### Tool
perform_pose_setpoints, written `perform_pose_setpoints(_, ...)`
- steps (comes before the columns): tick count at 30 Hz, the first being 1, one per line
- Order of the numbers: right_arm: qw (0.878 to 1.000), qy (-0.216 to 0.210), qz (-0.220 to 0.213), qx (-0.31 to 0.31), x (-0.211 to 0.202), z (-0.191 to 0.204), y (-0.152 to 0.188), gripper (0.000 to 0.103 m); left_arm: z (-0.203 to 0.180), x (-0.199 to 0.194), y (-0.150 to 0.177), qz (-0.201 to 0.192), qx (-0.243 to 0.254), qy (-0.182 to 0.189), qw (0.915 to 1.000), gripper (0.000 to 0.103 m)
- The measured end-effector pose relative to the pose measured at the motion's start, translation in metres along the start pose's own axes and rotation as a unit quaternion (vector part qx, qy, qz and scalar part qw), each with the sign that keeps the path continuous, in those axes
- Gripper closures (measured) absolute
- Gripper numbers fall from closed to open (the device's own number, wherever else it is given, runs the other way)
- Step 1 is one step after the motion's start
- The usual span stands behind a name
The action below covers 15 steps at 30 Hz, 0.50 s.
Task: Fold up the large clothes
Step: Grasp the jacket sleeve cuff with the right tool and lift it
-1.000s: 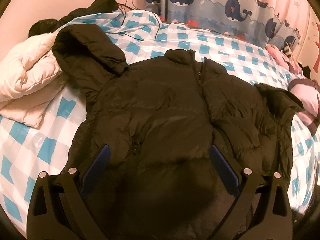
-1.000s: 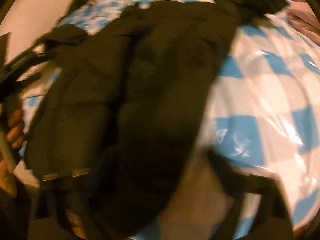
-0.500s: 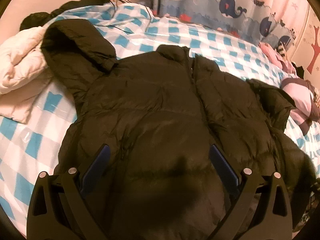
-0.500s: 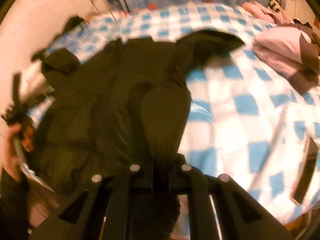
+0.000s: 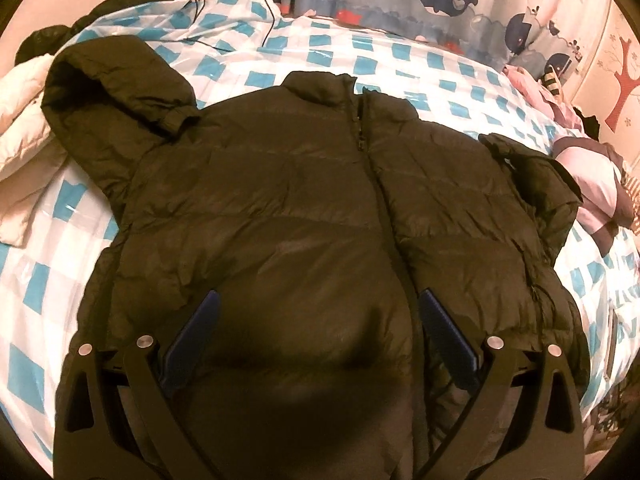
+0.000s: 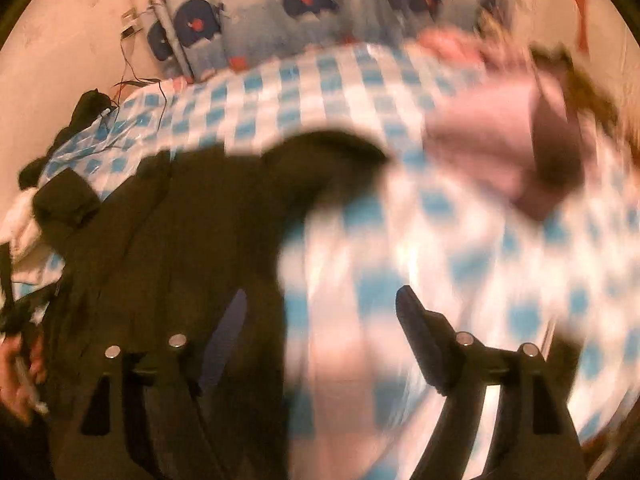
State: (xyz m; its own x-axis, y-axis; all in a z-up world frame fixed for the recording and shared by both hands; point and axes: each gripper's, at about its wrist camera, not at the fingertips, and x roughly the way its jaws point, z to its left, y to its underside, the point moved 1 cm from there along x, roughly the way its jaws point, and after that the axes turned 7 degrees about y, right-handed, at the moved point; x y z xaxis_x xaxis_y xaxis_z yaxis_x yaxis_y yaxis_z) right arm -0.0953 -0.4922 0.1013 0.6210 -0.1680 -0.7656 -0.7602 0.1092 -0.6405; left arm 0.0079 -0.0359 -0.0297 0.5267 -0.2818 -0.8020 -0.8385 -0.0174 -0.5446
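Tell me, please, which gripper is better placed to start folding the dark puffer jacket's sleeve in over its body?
Left, probably. The left gripper hangs open directly over the jacket, whose hem lies between its fingers. The right gripper is also open, but mostly over the checkered sheet beside the jacket, its view motion-blurred.

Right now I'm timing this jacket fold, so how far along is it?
Done: the dark jacket lies spread face up on the checked bed cover, zipped, with one sleeve turned up beside the collar. In hand: nothing; the left gripper and right gripper both hang open above it. Left: every fold, since the body is not yet doubled over.
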Motion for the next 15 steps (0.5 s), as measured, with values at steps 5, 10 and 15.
perform_pose_setpoints(5,0.970,0.084,-0.028,-0.226,0.070,0.107,-0.098,0.008,0.000,0.018,-0.006,0.016,-0.018,0.013,0.9996,0.008)
perform_pose_setpoints(10,0.879,0.190,0.041,-0.436,0.186,0.172,-0.098,0.008,-0.002,0.033,-0.013,0.021,-0.024,0.015,0.9994,0.008)
perform_pose_setpoints(15,0.883,0.199,0.129,-0.406,0.265,0.153,-0.106,0.046,-0.001,0.039,-0.018,0.021,-0.029,0.015,0.9992,0.008)
